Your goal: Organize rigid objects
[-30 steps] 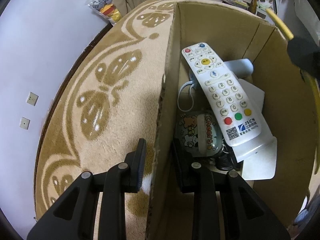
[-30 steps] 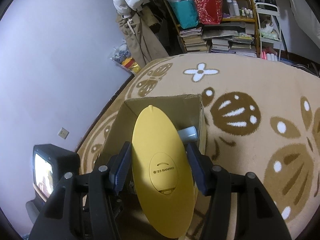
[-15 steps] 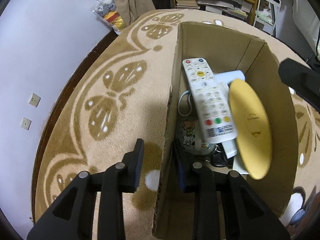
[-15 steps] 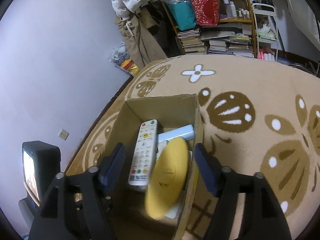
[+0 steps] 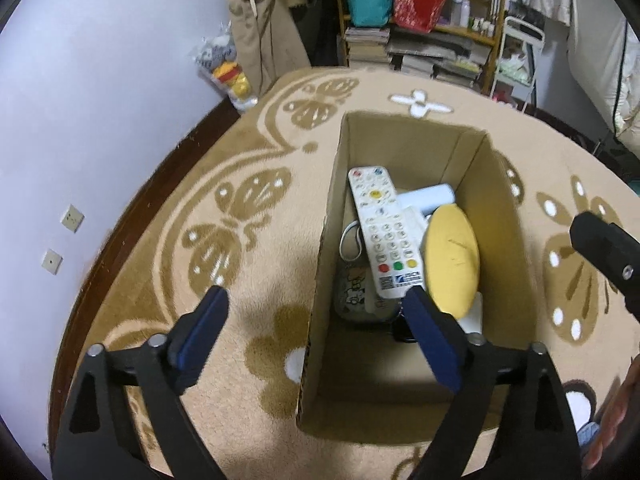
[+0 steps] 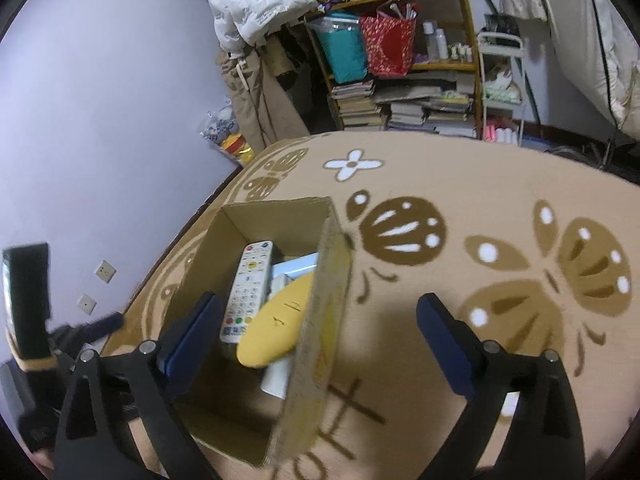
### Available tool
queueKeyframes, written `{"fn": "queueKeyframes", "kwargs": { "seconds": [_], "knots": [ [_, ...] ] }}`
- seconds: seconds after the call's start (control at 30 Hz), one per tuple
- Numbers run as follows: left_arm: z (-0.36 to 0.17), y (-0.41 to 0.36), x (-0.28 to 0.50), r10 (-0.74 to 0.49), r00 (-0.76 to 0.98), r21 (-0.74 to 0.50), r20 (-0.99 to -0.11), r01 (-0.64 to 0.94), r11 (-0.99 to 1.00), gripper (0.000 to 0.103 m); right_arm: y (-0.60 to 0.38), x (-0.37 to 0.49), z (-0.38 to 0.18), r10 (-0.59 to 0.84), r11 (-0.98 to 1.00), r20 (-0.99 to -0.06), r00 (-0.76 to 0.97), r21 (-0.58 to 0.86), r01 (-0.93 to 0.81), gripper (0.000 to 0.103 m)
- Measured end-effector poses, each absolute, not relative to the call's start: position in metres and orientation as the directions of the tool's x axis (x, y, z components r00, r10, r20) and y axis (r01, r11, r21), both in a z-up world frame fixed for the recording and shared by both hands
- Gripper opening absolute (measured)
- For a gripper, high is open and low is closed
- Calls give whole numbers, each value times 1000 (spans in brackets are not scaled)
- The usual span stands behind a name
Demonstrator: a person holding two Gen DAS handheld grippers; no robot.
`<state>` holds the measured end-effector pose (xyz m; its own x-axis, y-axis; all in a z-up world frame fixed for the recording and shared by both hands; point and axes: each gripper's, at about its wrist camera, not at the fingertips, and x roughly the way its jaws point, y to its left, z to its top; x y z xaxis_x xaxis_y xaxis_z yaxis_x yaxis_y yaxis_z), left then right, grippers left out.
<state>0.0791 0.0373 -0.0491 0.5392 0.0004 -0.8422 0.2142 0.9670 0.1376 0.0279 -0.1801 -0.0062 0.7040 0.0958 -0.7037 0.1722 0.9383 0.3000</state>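
An open cardboard box (image 5: 328,264) (image 6: 316,328) stands on the patterned carpet. Inside lie a white remote control (image 5: 384,232) (image 6: 248,288), a yellow oval object (image 5: 452,260) (image 6: 276,328), a pale blue cylinder (image 5: 428,196) and a cartoon-printed item (image 5: 352,292). My left gripper (image 5: 316,312) hovers above the box's left wall, its jaws opening, the pads clear of the cardboard. My right gripper (image 6: 316,312) hangs over the box's right wall, jaws opening wide, nothing between the pads but that wall below them.
A shelf (image 6: 404,60) crammed with books, bags and bottles stands at the back. Clothes hang beside it over a bag of toys (image 5: 228,68). The lilac wall (image 5: 100,100) runs along the left. The beige carpet (image 6: 500,200) spreads right of the box.
My right gripper let go of the yellow oval, which now lies in the box. My left gripper let go of the box's left wall and opened. Both grippers rose and drew back.
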Motion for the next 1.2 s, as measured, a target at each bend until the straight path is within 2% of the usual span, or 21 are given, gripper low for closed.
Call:
{"fn": "queueKeyframes", "kwargs": {
  "seconds": [0.03,0.43,0.7,0.93,1.2],
  "knots": [
    [-44,37,74,-1,554,141,-833,215,966,96,-181,23,-3,85,942,-700,709,289,171,103],
    [17,31,-1,-28,725,211,-688,237,948,97,-182,-44,36,-11,976,-629,778,162,145,103],
    [38,34,-44,-70,768,199,-636,252,947,97,-185,-77,42,-24,976,-609,793,157,150,103],
    [29,28,-60,-22,773,241,-634,224,944,97,-188,-95,40,-32,972,-591,806,170,163,103],
    [26,22,-67,-22,770,251,-638,235,939,97,-192,-106,38,-38,965,-575,817,190,178,103]
  ]
}}
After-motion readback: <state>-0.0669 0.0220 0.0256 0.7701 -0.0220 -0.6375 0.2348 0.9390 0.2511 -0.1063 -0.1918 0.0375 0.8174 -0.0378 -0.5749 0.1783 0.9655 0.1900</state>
